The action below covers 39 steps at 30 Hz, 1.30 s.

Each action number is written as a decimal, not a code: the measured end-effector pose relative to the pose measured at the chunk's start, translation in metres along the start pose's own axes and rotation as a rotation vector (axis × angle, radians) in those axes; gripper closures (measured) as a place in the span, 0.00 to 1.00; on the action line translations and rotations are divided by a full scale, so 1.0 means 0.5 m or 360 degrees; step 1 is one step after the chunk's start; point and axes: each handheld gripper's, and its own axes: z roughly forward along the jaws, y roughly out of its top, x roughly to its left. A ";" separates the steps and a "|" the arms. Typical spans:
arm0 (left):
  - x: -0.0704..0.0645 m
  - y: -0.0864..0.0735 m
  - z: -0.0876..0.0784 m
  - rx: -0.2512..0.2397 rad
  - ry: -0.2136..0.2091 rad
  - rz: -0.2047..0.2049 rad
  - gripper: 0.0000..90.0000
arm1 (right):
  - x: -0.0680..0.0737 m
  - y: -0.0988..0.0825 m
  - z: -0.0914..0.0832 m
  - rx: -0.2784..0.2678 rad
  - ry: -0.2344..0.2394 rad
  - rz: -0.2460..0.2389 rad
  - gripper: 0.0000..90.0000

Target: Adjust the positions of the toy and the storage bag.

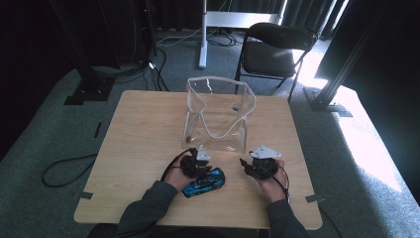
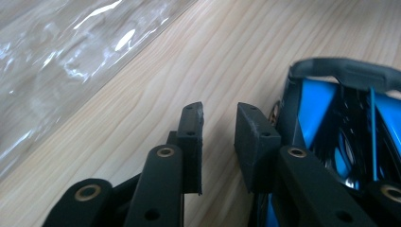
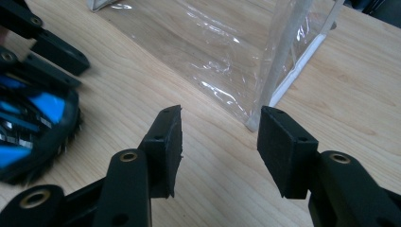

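Note:
A blue and black toy car (image 1: 204, 182) lies on the wooden table (image 1: 138, 129) near the front edge. My left gripper (image 1: 197, 167) rests right beside it, just above it in the high view. In the left gripper view the jaws (image 2: 220, 113) stand a narrow gap apart with bare wood between them, and the car (image 2: 331, 118) lies against the outside of the right jaw. My right gripper (image 1: 243, 162) hovers to the right of the car, open and empty (image 3: 220, 118). A clear plastic bag (image 1: 218, 114) stands upright behind both grippers.
The bag's clear wall (image 3: 213, 52) and white edge lie close ahead of the right jaws. The car (image 3: 33, 127) and the other gripper's jaws (image 3: 52, 52) sit at that view's left. A black folding chair (image 1: 275, 49) stands beyond the table; a cable (image 1: 64, 168) loops on the floor.

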 end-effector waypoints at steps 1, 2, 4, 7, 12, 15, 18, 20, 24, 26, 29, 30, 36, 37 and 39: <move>-0.002 0.004 0.001 -0.0011 0.0000 -0.0003 0.76 | 0.000 -0.001 0.000 0.0003 0.0000 0.0002 0.55; -0.002 0.006 0.001 -0.0021 0.0011 -0.0004 0.74 | 0.000 -0.002 0.001 0.0006 0.0002 0.0002 0.55; 0.005 0.006 -0.011 -0.0049 0.0027 -0.0031 0.64 | 0.000 -0.003 0.000 0.0005 0.0001 0.0002 0.55; 0.022 0.000 -0.035 -0.0089 0.0127 -0.0074 0.61 | -0.005 -0.003 -0.001 -0.0005 -0.0004 0.0009 0.55; 0.076 -0.023 -0.081 -0.0172 0.0302 -0.0216 0.56 | -0.008 -0.003 0.003 0.0005 -0.0003 0.0021 0.55; 0.112 -0.032 -0.099 -0.0217 0.0418 -0.0342 0.54 | -0.012 -0.001 0.009 0.0004 -0.0009 0.0024 0.55; 0.152 -0.032 -0.100 -0.0266 0.0459 -0.0450 0.52 | -0.016 0.000 0.013 0.0006 0.0005 0.0053 0.55; 0.168 -0.031 -0.094 -0.0276 0.0452 -0.0484 0.54 | -0.010 0.002 0.012 0.0002 0.0026 0.0047 0.55; 0.178 -0.027 -0.087 -0.0238 0.0464 -0.0423 0.78 | 0.006 0.006 0.007 -0.0002 0.0037 -0.0010 0.55; 0.178 -0.029 -0.088 -0.0237 0.0472 -0.0407 0.94 | 0.009 0.008 0.008 -0.0007 0.0044 -0.0016 0.55; 0.178 -0.032 -0.092 -0.0235 0.0462 -0.0368 0.97 | 0.010 0.006 0.009 0.0001 0.0048 -0.0017 0.55; 0.176 -0.032 -0.092 -0.0231 0.0468 -0.0351 0.98 | 0.011 0.006 0.010 0.0002 0.0049 -0.0015 0.55; 0.159 -0.045 -0.106 -0.0231 0.0461 -0.0342 0.98 | 0.023 0.006 0.005 -0.0001 0.0071 -0.0033 0.55; 0.155 -0.052 -0.111 -0.0234 0.0462 -0.0341 0.98 | 0.027 0.005 0.003 -0.0005 0.0077 -0.0045 0.55; 0.150 -0.064 -0.122 -0.0243 0.0463 -0.0353 0.98 | 0.035 0.003 0.001 -0.0002 0.0090 -0.0062 0.54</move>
